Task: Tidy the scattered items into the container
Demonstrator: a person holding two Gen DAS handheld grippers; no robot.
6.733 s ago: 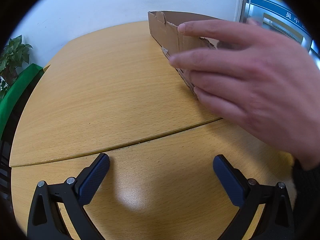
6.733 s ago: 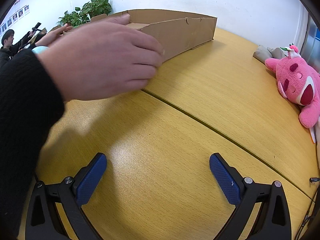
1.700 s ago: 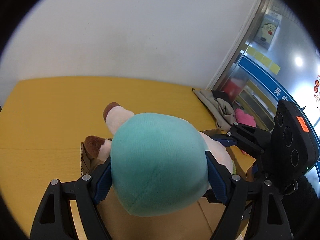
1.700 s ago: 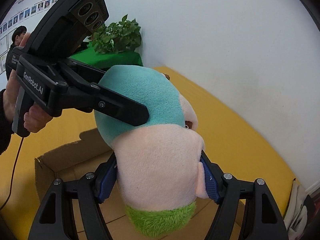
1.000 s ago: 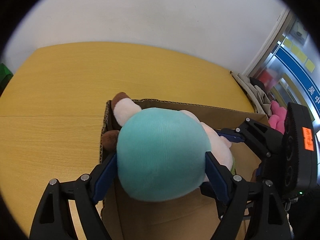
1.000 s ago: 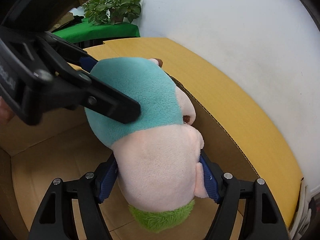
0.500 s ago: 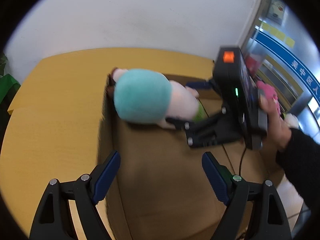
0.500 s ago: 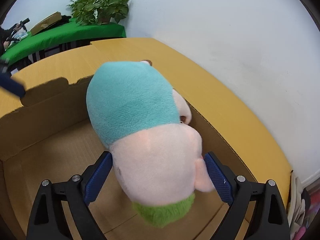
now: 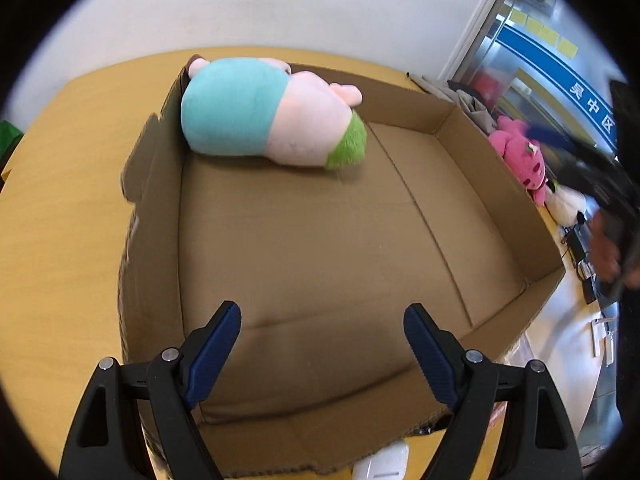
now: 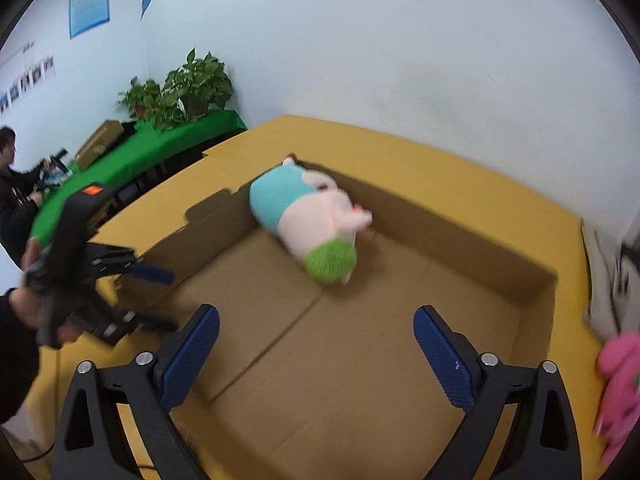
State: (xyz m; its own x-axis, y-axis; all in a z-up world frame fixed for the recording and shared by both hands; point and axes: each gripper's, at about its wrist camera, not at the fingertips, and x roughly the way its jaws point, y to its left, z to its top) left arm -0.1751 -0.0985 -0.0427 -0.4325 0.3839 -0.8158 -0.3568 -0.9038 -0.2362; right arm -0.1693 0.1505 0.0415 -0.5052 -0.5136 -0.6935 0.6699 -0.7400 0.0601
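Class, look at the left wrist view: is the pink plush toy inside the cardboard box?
No, the pink plush toy lies outside the cardboard box.

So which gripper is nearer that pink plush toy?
Right. The right gripper has the pink plush toy just beside it; the left gripper is across the box.

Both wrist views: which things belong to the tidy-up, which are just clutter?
Job:
- box
- teal plush, lying in the box
- pink plush, still outside it
- white plush, outside too

Clutter:
- plants
- green table
- white device
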